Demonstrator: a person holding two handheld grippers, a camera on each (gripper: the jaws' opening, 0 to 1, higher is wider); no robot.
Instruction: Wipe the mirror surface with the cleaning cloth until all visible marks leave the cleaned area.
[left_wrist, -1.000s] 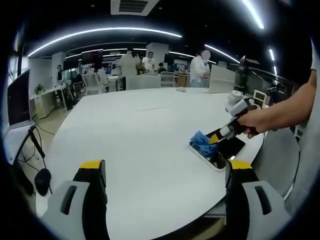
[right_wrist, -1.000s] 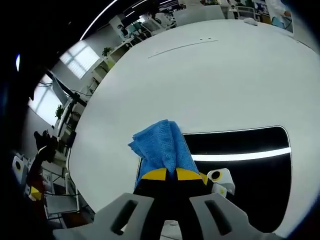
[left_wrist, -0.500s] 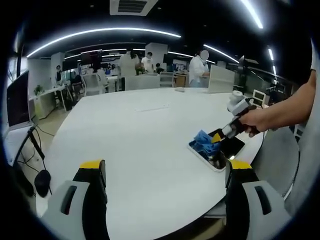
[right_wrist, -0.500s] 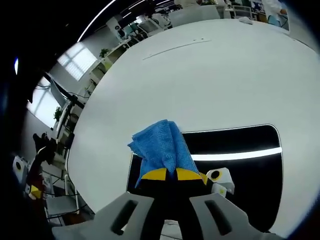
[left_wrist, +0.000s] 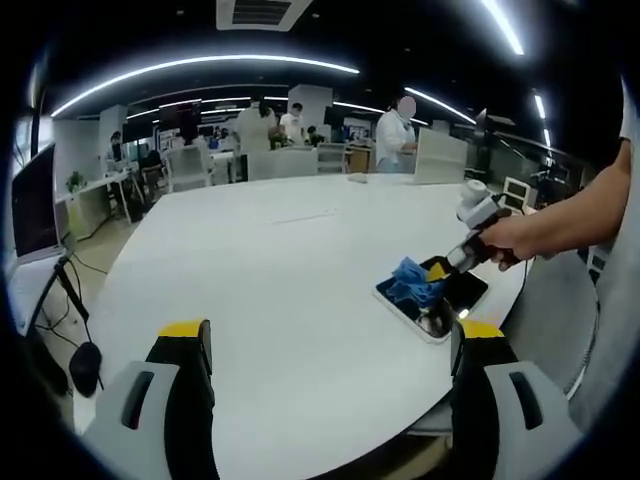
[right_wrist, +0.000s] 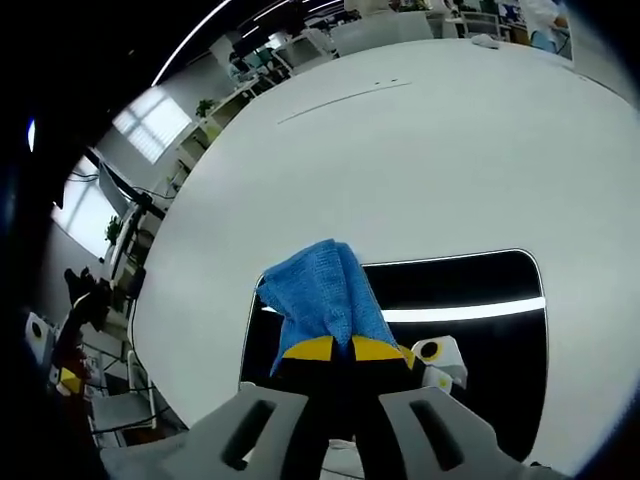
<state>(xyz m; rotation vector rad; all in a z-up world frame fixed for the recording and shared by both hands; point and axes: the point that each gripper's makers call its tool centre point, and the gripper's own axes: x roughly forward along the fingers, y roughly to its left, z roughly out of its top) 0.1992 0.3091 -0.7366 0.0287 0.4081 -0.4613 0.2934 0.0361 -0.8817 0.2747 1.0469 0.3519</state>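
Two jaws of the right gripper (right_wrist: 333, 349) are pinched together on the cleaning cloth (right_wrist: 322, 296), gripped at its gathered end so that the loose blue folds fan out ahead of the yellow tips. The cloth is pressed onto the near-left part of the mirror (right_wrist: 470, 340), likely so the fabric, not the jaws, meets the glass. The mirror lies flat on the white surface (right_wrist: 400, 170), close to its near edge, a dark rounded rectangle reflecting a ceiling light strip. Marks on the glass cannot be made out at this size.

In the left gripper view, the right gripper (left_wrist: 432, 273) is seen angled down onto the mirror (left_wrist: 452, 299), held by a hand (left_wrist: 500, 241), cloth (left_wrist: 408, 283) bunched at the mirror's far-left end. The left gripper (left_wrist: 330, 345) is held back over the near edge of the surface (left_wrist: 270, 270), jaws wide apart and holding nothing, well apart from the mirror; it is judged to be kept clear so the wiping stays in view. People (left_wrist: 398, 127) are standing at desks far behind.
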